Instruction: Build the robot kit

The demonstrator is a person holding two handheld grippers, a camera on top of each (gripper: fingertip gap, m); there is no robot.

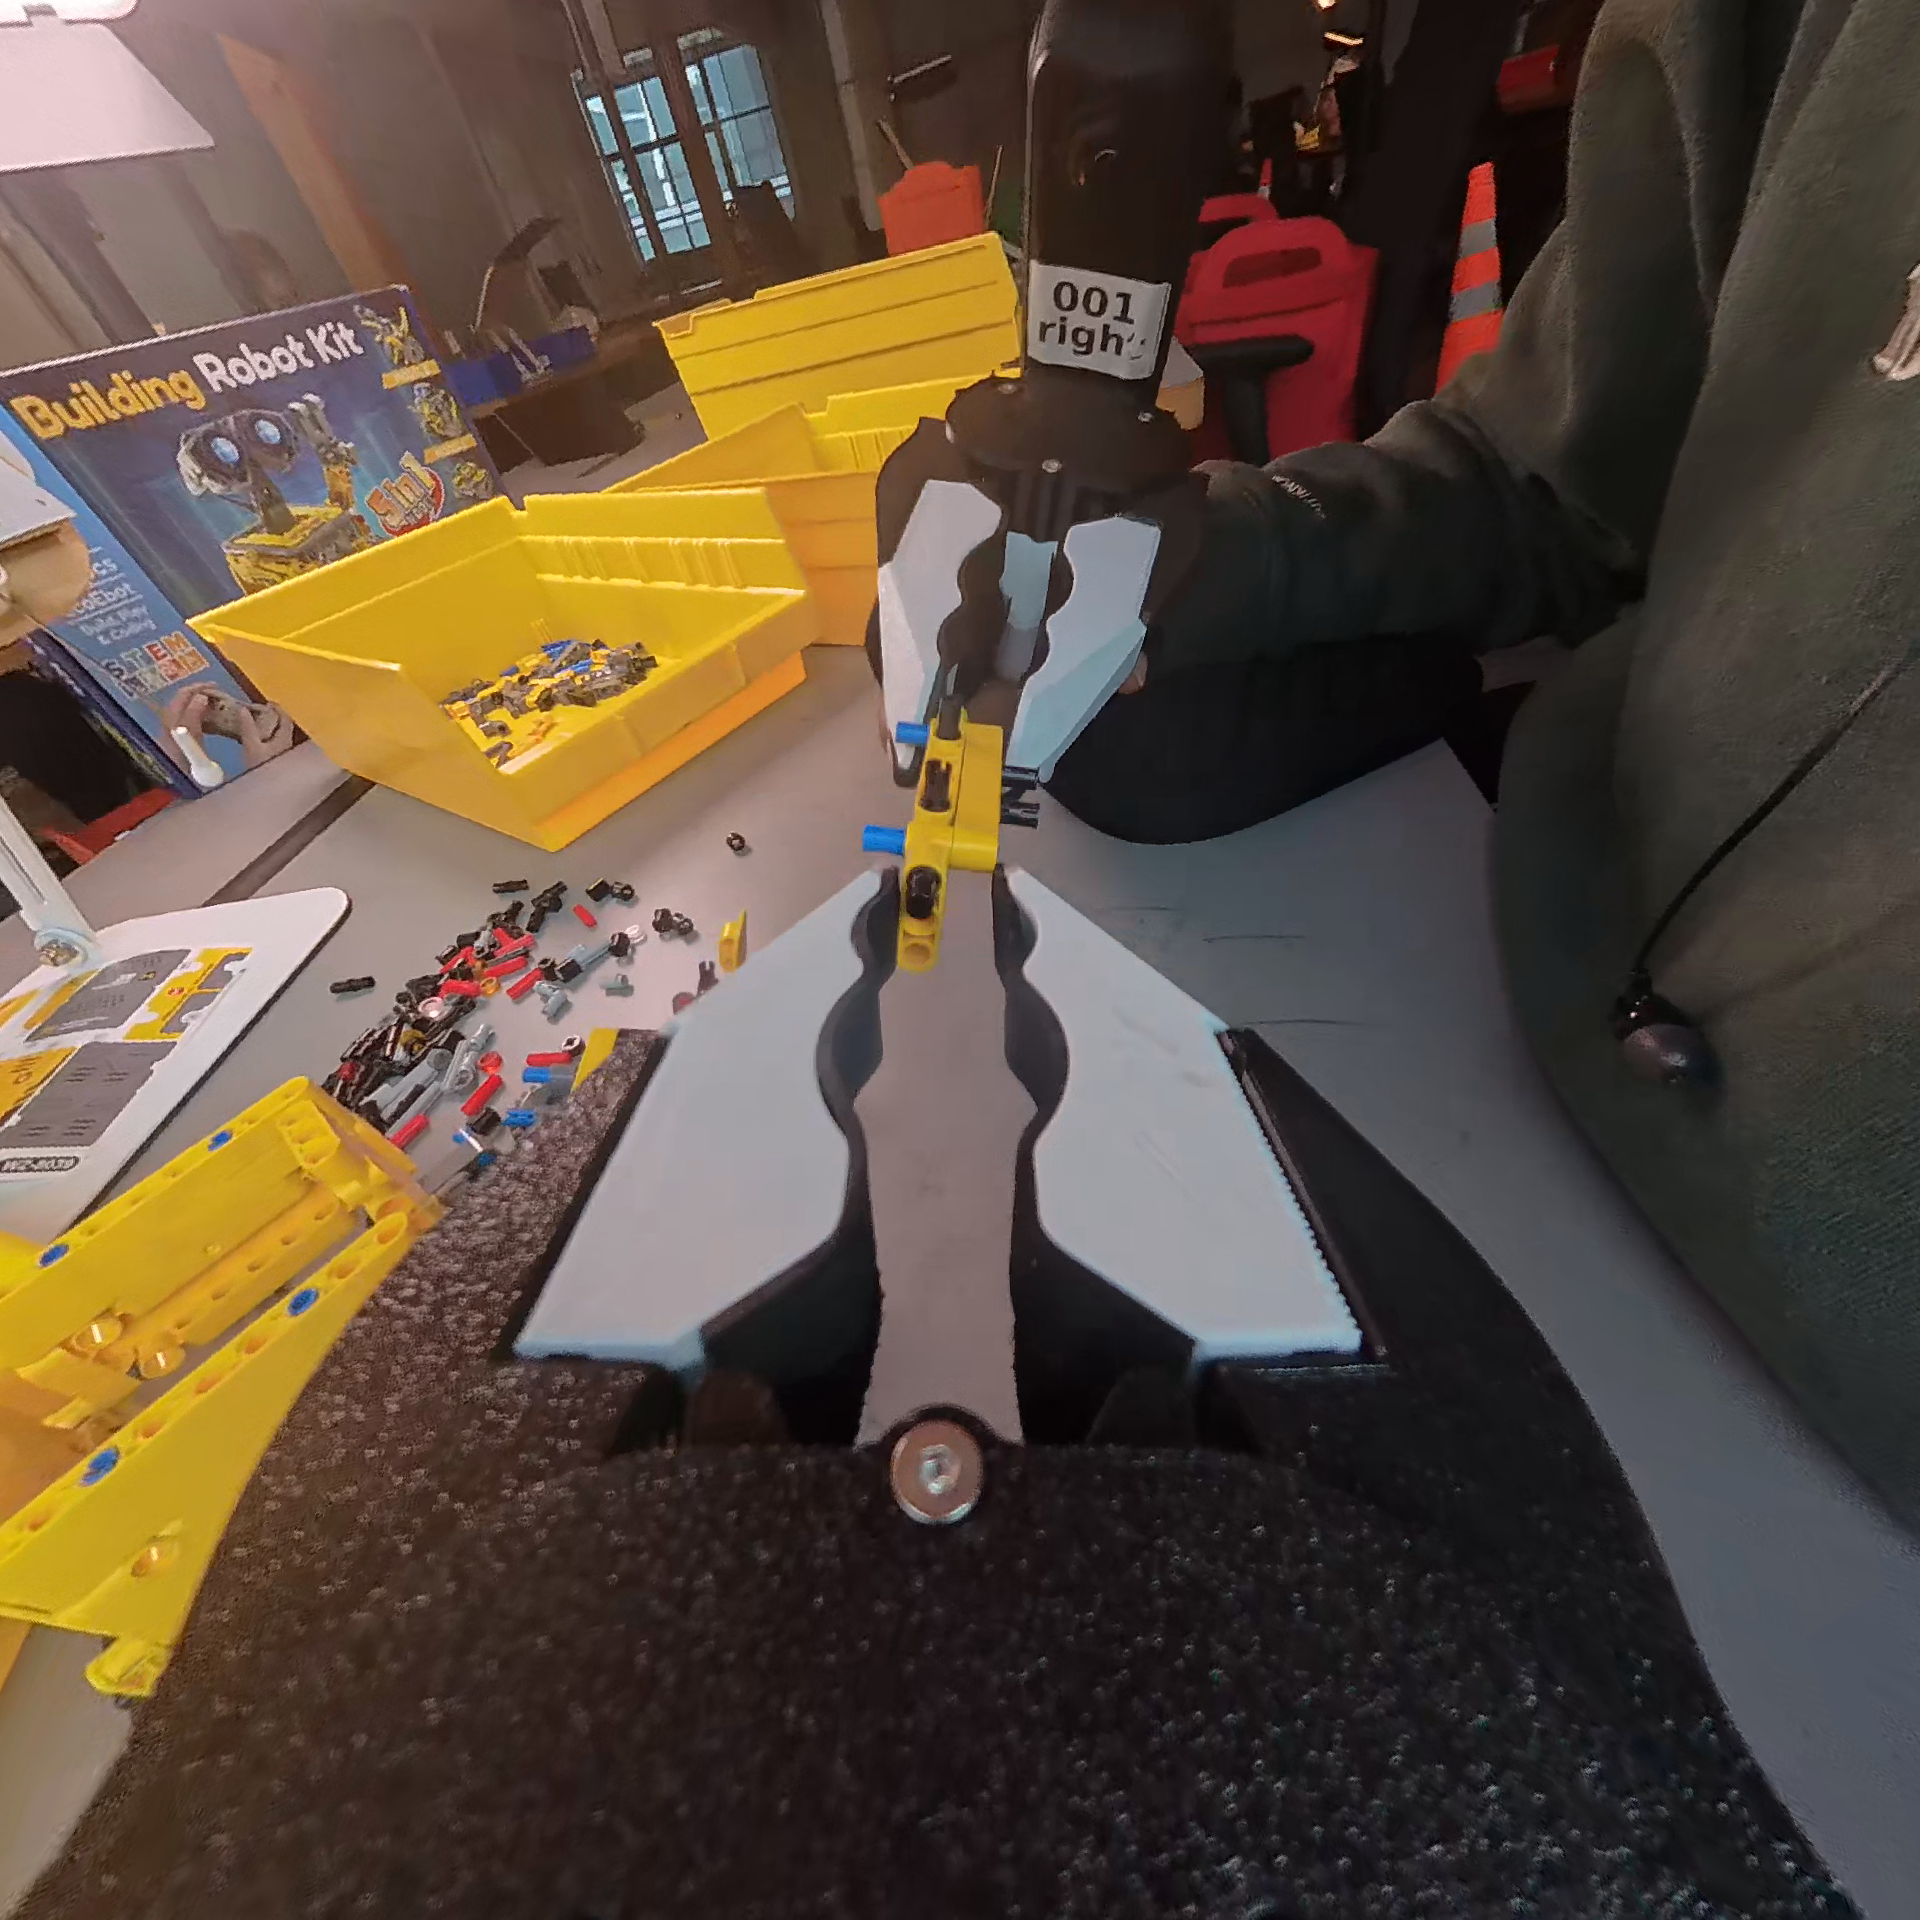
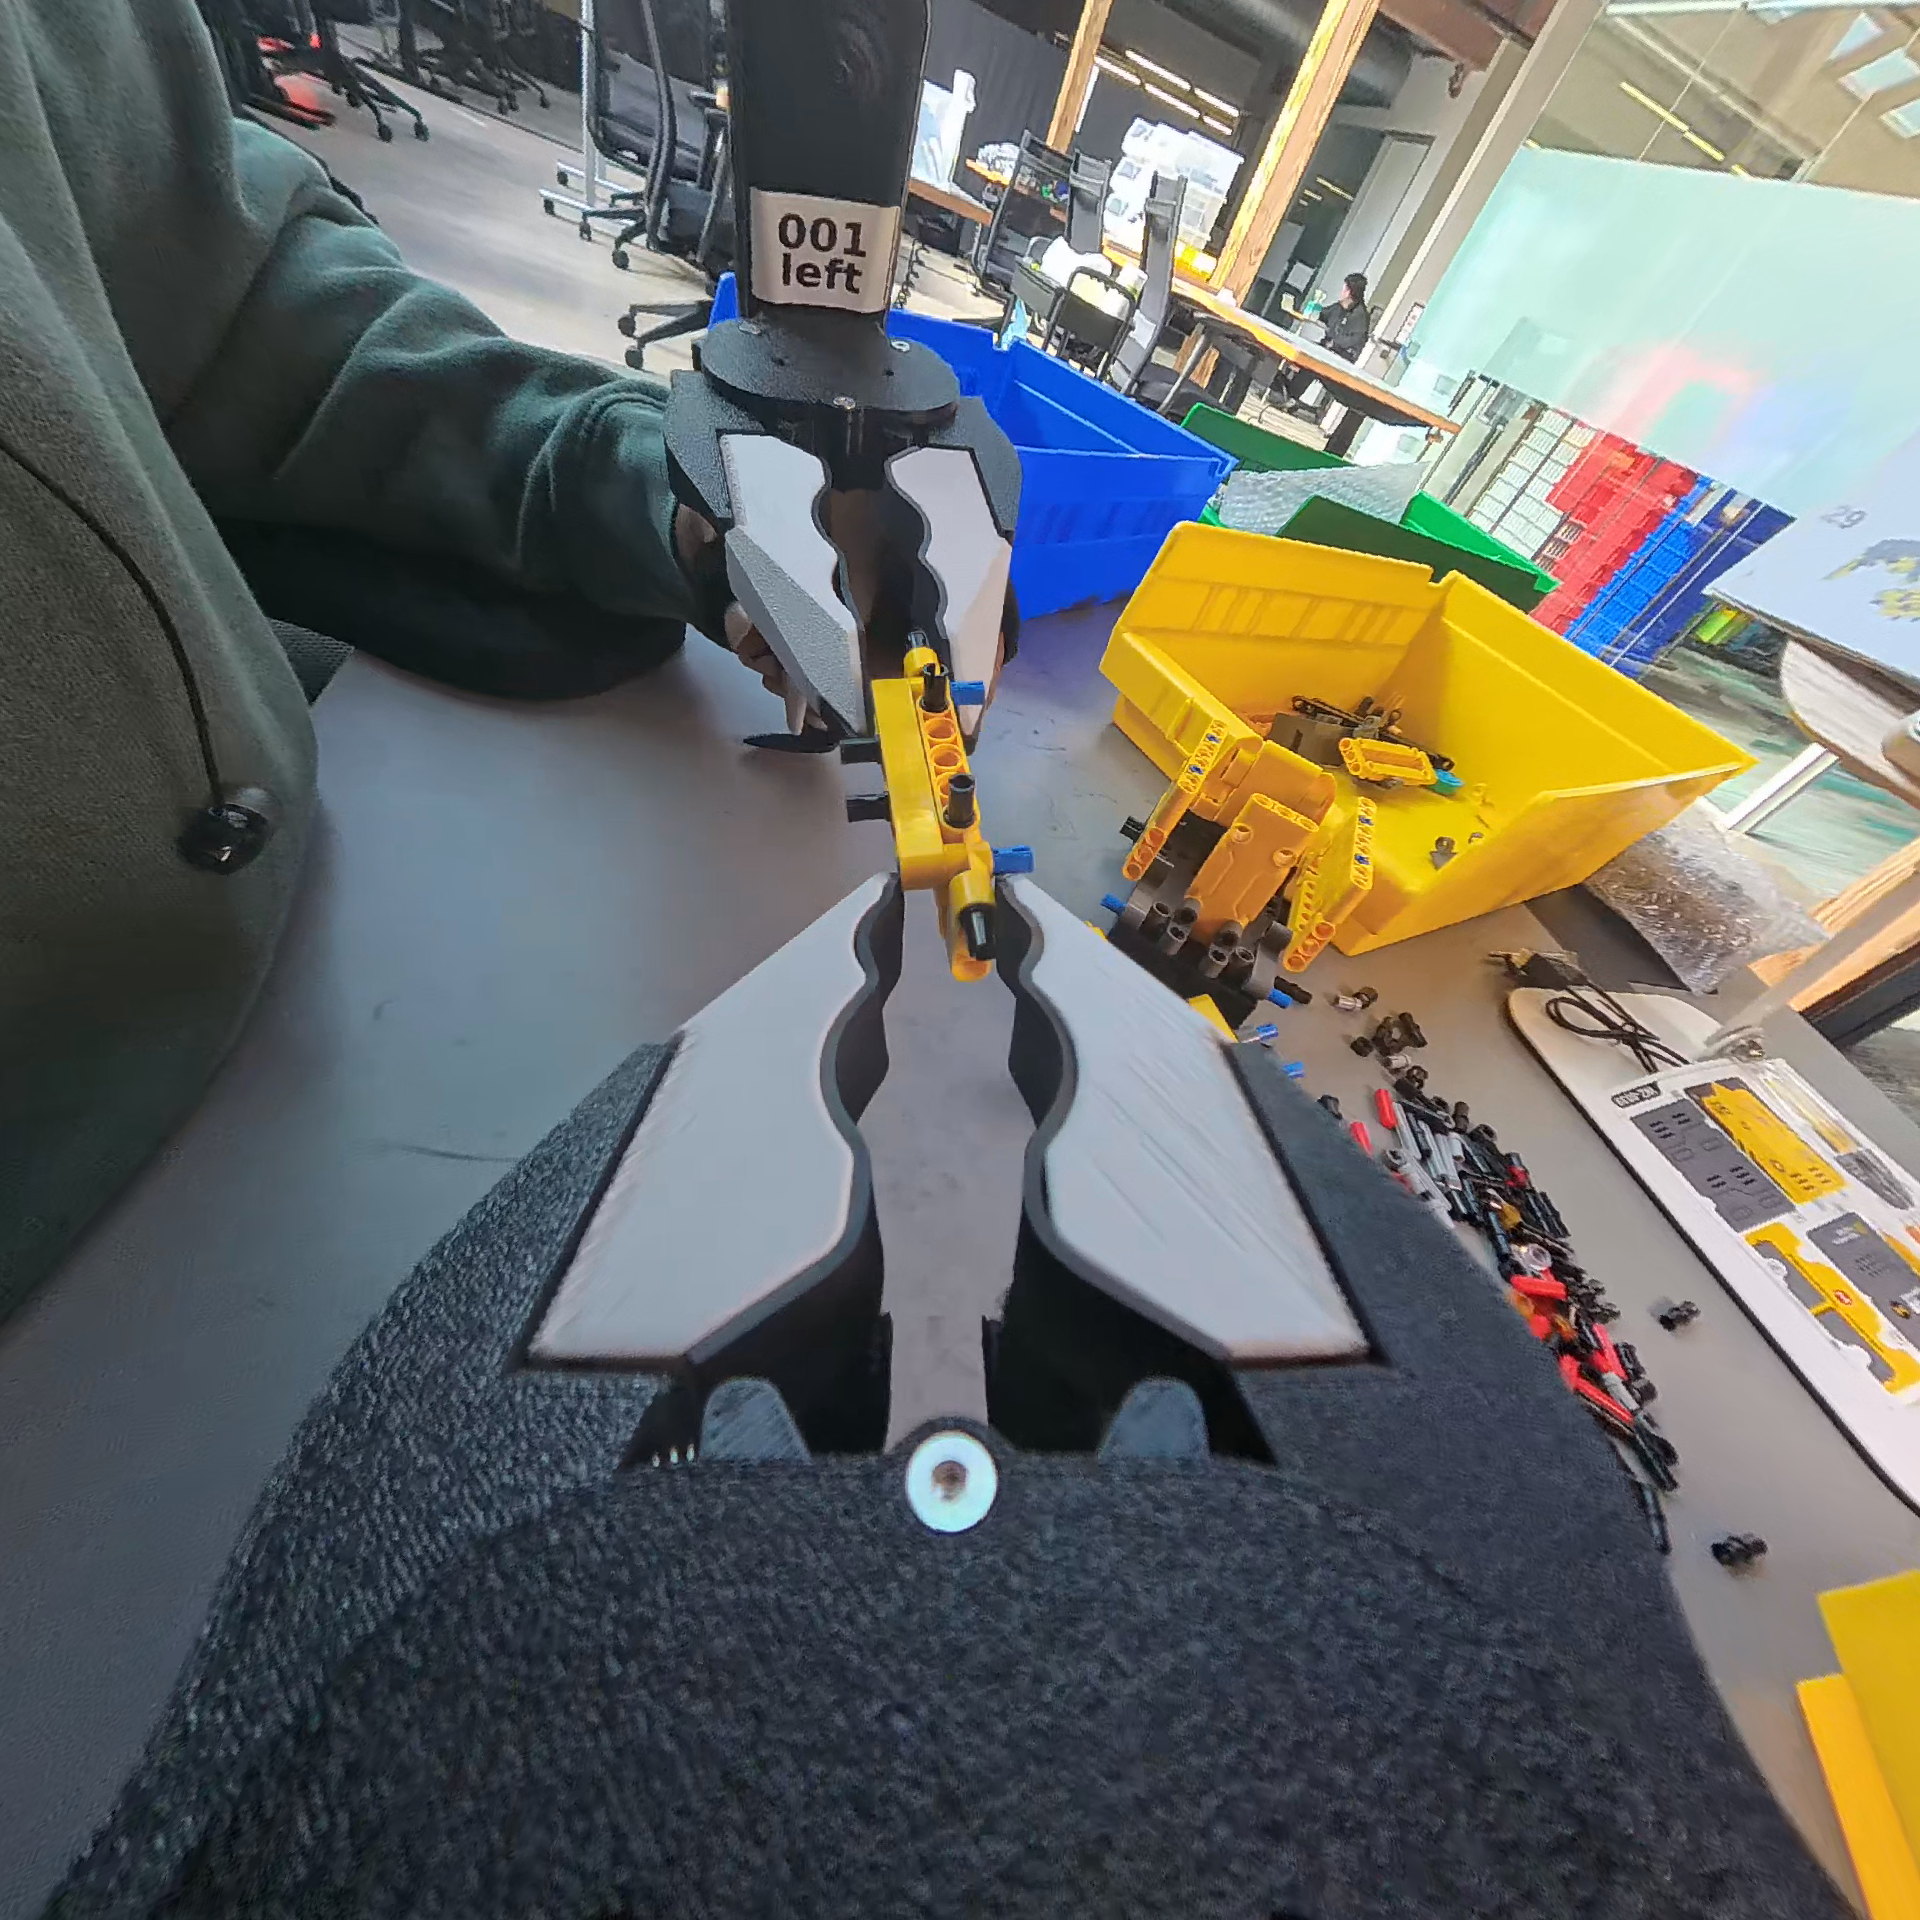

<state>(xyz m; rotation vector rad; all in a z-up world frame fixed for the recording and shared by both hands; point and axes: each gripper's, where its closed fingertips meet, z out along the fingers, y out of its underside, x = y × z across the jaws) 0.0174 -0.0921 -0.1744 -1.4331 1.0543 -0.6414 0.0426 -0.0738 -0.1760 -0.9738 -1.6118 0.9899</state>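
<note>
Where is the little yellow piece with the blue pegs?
The yellow piece hangs above the table, pinched between the left gripper and the right gripper, which meet tip to tip in the middle of both views.

A yellow beam assembly (image 1: 940,831) with blue and black pins sits between grey-white, black-edged fingers (image 1: 717,1122).

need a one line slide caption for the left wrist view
Left gripper and right gripper hold opposite ends of a yellow beam assembly above a grey table, beside loose building pieces.
</note>
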